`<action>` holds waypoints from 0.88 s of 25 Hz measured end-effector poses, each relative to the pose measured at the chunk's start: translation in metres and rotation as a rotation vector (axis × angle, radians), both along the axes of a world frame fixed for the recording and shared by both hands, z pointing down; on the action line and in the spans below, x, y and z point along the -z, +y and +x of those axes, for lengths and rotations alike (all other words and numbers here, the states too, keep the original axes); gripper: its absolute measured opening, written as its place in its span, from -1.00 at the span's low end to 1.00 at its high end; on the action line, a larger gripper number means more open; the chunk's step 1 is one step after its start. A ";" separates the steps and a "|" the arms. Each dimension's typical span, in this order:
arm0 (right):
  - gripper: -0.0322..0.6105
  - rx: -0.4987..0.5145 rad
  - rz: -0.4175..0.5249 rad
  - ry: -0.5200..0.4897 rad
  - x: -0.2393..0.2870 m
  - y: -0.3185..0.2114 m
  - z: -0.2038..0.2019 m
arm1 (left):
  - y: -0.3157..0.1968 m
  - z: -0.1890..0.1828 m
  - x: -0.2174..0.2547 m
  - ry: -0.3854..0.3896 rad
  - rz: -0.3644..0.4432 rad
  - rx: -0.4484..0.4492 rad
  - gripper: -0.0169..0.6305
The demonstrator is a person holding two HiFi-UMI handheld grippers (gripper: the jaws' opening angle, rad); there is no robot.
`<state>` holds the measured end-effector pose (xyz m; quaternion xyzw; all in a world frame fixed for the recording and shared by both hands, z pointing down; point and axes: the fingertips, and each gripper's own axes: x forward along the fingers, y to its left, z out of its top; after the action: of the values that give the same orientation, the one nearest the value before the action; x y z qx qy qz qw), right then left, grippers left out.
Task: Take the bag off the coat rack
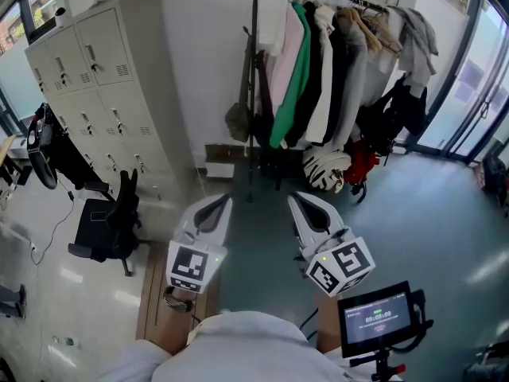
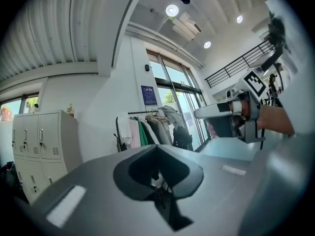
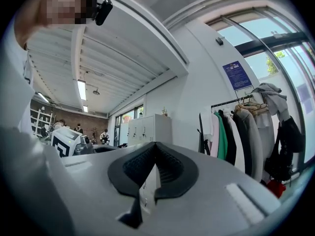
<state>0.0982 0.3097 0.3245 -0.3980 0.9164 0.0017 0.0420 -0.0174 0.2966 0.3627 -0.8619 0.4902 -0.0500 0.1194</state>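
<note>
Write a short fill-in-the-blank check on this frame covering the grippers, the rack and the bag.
1. The left gripper and the right gripper both have their jaws ____, with nothing between them.
2. In the head view, the olive bag hangs at the ____ end of the coat rack.
3. The jacket hanging just right of the pink garment is ____.

Missing words: shut; left; green.

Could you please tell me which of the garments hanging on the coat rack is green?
The green garment hanging just right of the pale pink one, near the coat rack's left end.
</note>
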 end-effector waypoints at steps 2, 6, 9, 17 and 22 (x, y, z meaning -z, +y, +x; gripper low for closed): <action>-0.89 0.008 -0.004 -0.030 0.002 0.000 0.008 | 0.001 0.006 0.000 0.001 0.000 0.004 -0.95; -0.89 0.028 -0.018 -0.036 0.000 0.002 0.020 | 0.006 0.017 -0.002 0.000 -0.006 0.020 -0.94; -0.89 0.033 -0.026 -0.022 -0.005 0.002 0.031 | 0.009 0.026 -0.005 -0.005 -0.013 0.033 -0.94; -0.89 0.053 -0.024 0.011 -0.017 -0.008 0.038 | 0.001 0.035 -0.009 -0.008 -0.032 0.043 -0.94; -0.89 0.052 -0.038 -0.015 -0.022 -0.026 0.041 | -0.018 0.035 -0.014 -0.005 -0.039 0.040 -0.95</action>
<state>0.1388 0.2837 0.3462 -0.3748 0.9260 -0.0199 0.0411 0.0179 0.2783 0.3762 -0.8539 0.5061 -0.0640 0.1029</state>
